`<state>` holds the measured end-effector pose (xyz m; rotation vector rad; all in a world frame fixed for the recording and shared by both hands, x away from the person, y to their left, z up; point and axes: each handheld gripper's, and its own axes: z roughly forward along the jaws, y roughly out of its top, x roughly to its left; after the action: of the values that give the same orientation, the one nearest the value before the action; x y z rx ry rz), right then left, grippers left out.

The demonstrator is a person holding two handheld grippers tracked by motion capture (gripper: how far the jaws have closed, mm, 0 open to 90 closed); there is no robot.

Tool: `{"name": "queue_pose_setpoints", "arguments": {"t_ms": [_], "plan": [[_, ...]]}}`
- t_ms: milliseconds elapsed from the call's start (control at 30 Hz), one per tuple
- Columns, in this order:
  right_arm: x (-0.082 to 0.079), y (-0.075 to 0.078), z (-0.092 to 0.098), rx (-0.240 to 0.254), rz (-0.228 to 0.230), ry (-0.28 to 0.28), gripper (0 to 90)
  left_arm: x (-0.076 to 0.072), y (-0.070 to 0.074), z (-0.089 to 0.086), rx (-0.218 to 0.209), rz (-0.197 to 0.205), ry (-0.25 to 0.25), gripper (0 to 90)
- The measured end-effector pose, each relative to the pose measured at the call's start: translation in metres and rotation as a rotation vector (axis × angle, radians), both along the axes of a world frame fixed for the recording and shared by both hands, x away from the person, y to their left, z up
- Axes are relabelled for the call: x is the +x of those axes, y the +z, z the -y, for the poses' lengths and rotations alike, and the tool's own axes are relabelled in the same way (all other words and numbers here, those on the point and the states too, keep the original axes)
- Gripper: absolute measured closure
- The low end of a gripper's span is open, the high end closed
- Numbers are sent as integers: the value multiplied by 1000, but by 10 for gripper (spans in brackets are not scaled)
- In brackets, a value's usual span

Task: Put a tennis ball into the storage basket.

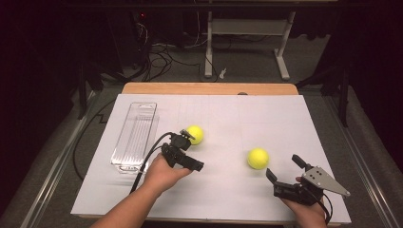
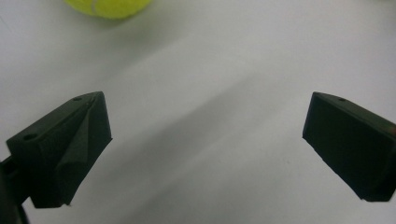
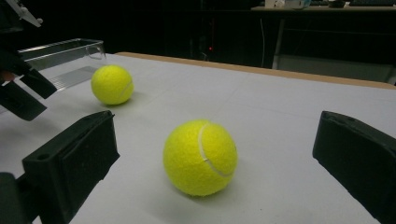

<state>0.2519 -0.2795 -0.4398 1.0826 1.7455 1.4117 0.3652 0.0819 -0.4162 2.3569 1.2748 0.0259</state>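
Observation:
Two yellow tennis balls lie on the white table sheet (image 1: 266, 118). The left ball (image 1: 195, 134) (image 3: 112, 84) rests just beyond my left gripper (image 1: 190, 151) (image 2: 205, 140), which points down at the sheet, open and empty; this ball (image 2: 109, 7) peeks in at the top edge of the left gripper view. The right ball (image 1: 258, 158) (image 3: 201, 156) sits a short way ahead of my right gripper (image 1: 284, 167) (image 3: 217, 135), roughly in line with the gap between its open jaws and not touched by them.
A clear plastic tray (image 1: 135, 135) (image 3: 60, 60) lies lengthwise near the sheet's left edge, empty as far as I can see. The table's wooden far edge (image 1: 209, 88) borders the sheet. Cables and a desk frame (image 1: 247, 42) stand on the floor beyond.

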Motion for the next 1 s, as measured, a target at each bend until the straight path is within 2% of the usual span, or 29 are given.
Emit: {"name": "queue_pose_setpoints", "arguments": {"t_ms": [33, 233, 400, 467, 633, 767, 867, 1000], "plan": [[0, 0, 0, 0, -1, 0, 5, 3, 0, 0, -9, 1, 3, 22], [0, 0, 1, 5, 1, -2, 5, 19, -1, -3, -3, 11, 40, 20], [0, 0, 1, 7, 3, -2, 5, 31, 0, -2, 17, 10, 50, 18], [0, 0, 1, 8, 2, -3, 5, 36, -1, -2, 6, 12, 65, 18], [0, 0, 2, 11, 0, -3, 5, 43, -5, 0, -6, 15, 68, 17], [-1, 0, 3, 12, 0, -3, 5, 51, -9, -1, -9, 10, 93, 15], [-1, 1, 3, 16, 1, -4, 5, 55, -9, -1, 8, 9, 93, 13], [-1, 1, 3, 16, 0, -4, 5, 61, -10, 0, 5, 8, 95, 12]]}}
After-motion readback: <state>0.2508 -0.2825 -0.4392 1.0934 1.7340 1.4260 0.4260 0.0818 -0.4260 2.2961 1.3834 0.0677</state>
